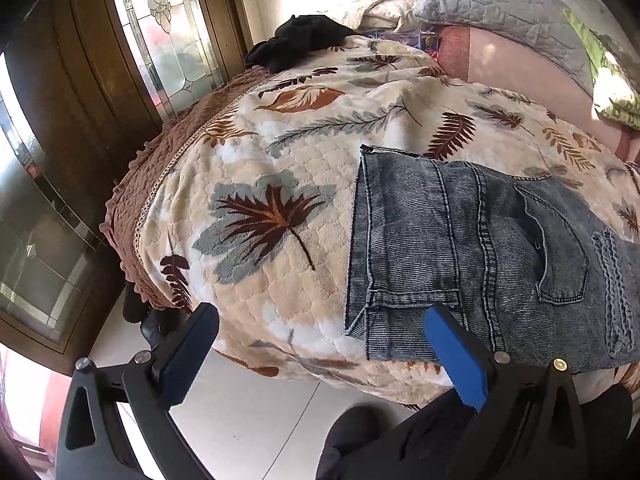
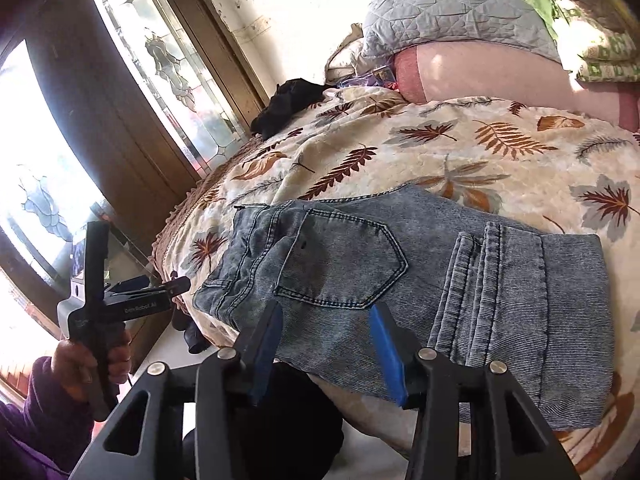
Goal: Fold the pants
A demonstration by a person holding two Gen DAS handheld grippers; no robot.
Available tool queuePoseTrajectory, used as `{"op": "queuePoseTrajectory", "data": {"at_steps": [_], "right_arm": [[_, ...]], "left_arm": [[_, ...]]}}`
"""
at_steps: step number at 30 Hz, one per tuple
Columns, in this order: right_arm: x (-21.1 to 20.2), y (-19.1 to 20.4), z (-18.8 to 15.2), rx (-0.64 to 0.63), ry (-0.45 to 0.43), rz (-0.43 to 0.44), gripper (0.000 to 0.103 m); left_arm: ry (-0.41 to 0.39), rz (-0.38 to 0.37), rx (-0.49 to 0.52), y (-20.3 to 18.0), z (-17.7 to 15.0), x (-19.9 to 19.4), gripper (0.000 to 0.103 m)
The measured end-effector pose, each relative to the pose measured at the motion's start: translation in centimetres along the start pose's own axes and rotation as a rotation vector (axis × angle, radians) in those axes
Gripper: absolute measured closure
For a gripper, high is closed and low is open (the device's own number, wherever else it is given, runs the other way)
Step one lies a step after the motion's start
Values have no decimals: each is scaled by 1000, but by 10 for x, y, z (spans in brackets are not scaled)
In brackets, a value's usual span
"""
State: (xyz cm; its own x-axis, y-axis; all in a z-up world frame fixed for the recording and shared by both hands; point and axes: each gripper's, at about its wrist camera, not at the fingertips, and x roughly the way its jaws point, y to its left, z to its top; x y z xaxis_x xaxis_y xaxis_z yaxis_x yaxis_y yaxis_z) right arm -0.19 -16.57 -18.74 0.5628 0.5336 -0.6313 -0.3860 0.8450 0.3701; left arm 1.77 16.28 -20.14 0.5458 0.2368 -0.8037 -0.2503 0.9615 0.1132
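Faded blue denim pants (image 2: 400,300), folded into flat block, lie near bed's front edge on cream leaf-print fleece blanket (image 1: 280,152); long axis runs along that edge, waistband and back pocket toward my left. Broad bare blanket beyond. My left gripper (image 1: 320,320) wide, empty; right gripper (image 2: 326,320) part-open, gripping nothing.

**What the frames are keeping out of sight**

The folded blue-grey denim pants (image 1: 480,248) are running off the right edge beyond the left gripper (image 1: 320,316). In the right wrist view, their near edge is disappearing behind the right gripper's blue pads (image 2: 384,352). The dark crumpled cloth (image 2: 288,106) far ahead is staying too small to identify.
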Motion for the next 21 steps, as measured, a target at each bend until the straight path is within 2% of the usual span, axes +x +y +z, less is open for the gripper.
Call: {"op": "queuePoseTrajectory", "data": {"at_steps": [10,16,21], "right_arm": [[12,-10,-2,10,24,-29,54],[15,-26,-11,61,5,43,54],[21,-29,-20,47,22,1,54]], "left_arm": [[11,15,13,-6,4,11,0],[20,23,31,-13,7,16,0],[30,35,37,-16,9,19,0]]}}
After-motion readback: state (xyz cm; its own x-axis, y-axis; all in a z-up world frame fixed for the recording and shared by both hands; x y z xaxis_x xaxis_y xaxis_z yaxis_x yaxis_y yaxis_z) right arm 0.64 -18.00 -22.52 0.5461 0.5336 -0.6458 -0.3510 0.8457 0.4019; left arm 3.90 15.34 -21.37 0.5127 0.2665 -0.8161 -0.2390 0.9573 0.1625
